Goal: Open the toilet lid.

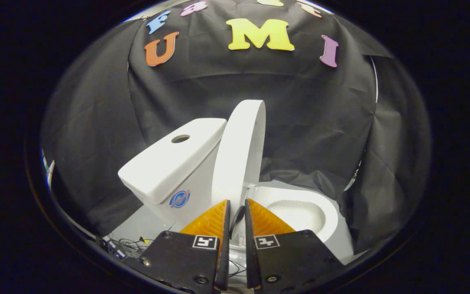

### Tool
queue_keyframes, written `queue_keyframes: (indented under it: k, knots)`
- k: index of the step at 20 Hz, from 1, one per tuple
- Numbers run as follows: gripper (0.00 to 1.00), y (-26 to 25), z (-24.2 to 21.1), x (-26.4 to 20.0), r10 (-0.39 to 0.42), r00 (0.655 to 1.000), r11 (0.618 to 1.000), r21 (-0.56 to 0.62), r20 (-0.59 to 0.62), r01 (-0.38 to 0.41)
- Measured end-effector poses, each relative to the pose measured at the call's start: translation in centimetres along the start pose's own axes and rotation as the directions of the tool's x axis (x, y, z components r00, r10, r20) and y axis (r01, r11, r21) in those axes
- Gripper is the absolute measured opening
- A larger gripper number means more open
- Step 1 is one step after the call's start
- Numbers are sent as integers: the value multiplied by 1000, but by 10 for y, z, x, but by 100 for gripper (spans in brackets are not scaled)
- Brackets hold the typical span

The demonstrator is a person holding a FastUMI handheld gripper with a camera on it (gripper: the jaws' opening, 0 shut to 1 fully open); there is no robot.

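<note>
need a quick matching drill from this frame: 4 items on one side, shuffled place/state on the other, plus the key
1. toilet lid
2. tank
3. bowl
4. gripper

a. uncovered, beyond the fingers, on the far side of the lid from the tank
b. fingers nearly closed, a narrow gap left, nothing clearly pinched
c. raised upright, just ahead of the fingers
d. beside the raised lid, round hole in its top

Pairs: 1-c, 2-d, 3-a, 4-b

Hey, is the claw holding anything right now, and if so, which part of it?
It cannot be told for sure. The claw has its fingers nearly together around the lower edge of the raised toilet lid, but whether both press on it is unclear.
</note>
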State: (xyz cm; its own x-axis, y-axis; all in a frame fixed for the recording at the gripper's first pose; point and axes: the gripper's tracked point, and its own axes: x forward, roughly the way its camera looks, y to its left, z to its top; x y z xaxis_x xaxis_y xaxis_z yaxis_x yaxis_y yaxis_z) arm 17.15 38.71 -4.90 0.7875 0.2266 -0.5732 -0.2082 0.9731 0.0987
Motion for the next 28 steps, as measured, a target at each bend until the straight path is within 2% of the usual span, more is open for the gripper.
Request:
queue_keyframes:
  k: [20, 28]
  knots:
    - [20, 48, 0, 8, -3, 999, 999, -49, 44, 5]
    - [20, 61, -3, 7, 22, 999, 998, -54, 47, -19]
